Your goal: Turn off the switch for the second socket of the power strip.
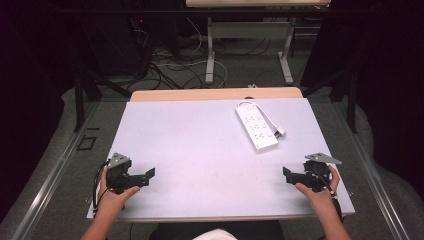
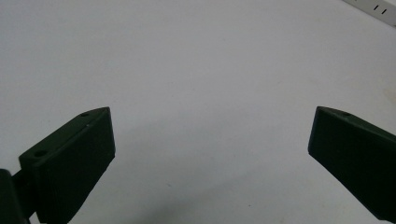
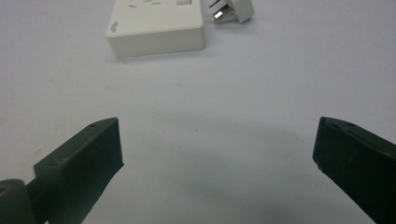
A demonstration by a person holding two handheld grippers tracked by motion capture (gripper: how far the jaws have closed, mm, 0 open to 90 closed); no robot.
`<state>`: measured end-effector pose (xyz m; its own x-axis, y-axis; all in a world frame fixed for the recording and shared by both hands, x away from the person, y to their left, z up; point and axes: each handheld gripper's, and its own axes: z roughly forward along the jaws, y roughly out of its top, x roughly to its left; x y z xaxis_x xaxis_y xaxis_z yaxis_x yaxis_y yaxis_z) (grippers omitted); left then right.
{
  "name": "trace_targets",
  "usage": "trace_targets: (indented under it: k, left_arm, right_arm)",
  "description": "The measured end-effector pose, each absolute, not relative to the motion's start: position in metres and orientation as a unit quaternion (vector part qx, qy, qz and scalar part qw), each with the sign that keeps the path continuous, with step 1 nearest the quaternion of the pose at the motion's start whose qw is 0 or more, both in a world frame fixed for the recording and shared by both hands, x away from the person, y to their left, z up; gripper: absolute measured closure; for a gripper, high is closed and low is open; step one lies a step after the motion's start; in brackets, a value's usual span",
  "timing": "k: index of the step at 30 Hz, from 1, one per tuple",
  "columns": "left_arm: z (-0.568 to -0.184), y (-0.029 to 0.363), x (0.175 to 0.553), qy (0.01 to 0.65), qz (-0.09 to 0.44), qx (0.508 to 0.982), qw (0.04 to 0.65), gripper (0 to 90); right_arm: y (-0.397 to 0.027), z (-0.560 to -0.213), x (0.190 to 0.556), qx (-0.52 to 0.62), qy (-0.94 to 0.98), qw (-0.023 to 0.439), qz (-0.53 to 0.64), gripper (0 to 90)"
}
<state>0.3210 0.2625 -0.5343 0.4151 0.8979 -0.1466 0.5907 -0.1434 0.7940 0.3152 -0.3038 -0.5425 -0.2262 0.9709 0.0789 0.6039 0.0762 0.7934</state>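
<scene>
Black and wide open, each claw, left (image 1: 149, 173) and right (image 1: 287, 173), holds nothing above the table (image 1: 200, 145).

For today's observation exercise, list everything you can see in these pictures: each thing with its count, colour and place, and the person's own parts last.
Power strip: one, white, far right part of the table, lying flat and untouched.
Plug: one, white, beside the strip's near right edge, at the end of its cable.
Cable: one, white, looping from the strip's far end along its right side.
Table: one, pale lavender top with a wooden far edge.
Second table: one, white legs, on the floor beyond.
Floor cables: several, black and white, tangled beyond the table.
Left gripper: black, near left edge, jaws open, empty.
Right gripper: black, near right edge, jaws open, empty.
Hands: two, holding the grippers.
</scene>
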Motion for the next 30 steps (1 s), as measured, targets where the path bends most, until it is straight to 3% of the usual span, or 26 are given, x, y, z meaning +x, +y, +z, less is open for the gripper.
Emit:
trace_targets:
  k: [17,24,27,30]
  left_arm:
    - [-0.531,0.254,0.307,0.494,0.196,0.740,0.412,1.7]
    - [-0.530,0.251,0.305,0.490,0.197,0.742,0.413,2.5]
    - [-0.531,0.250,0.305,0.490,0.196,0.743,0.411,2.6]
    - [-0.531,0.250,0.304,0.491,0.199,0.741,0.413,2.6]
  right_arm:
    - [-0.282,-0.531,0.328,0.548,0.704,0.256,0.373,3.7]
    - [-0.274,-0.521,0.338,0.550,0.709,0.239,0.370,7.5]
    - [-0.271,-0.514,0.345,0.542,0.722,0.235,0.359,15.6]
    - [-0.270,-0.510,0.349,0.540,0.728,0.223,0.358,15.4]
